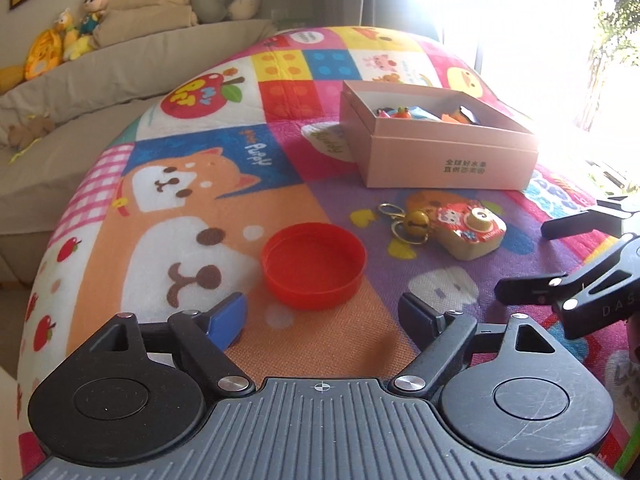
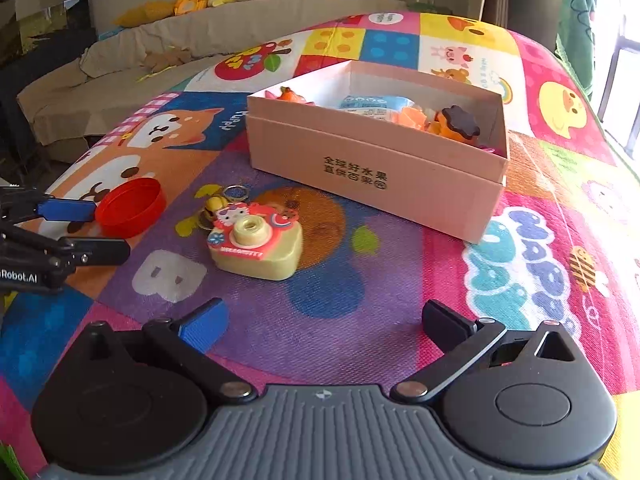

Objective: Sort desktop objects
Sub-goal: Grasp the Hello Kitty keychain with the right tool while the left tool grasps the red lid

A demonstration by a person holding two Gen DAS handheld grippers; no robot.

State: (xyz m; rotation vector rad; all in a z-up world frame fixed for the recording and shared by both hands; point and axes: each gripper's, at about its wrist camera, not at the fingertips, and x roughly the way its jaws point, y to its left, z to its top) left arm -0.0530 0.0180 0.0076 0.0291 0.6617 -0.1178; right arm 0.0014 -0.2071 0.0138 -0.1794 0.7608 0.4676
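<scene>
**Lid and toy camera out on the mat, box part filled**

While both grippers hang over it with jaws apart, the patchwork cartoon mat carries everything — it is the largest thing in view, a quilt of bright squares with a dog, an apple and a duck printed on it.

Next in size is the pink cardboard box, standing open toward the mat's far edge, black characters printed on its near wall. Inside lie small toys and a pale blue packet; an orange toy with a dark flower-shaped cap sits at the right end.

Nearer than the box, out on the middle of the mat, rests the toy camera, cream-bodied with a red cartoon front. A gold bell on a keyring lies just beside it, touching or nearly so.

Toward the mat's left edge sits the red round lid, hollow side up.

Just short of that lid, the left gripper stands open and empty — nothing between its fingers. Likewise the right gripper is spread wide, holding nothing, short of the camera.
</scene>
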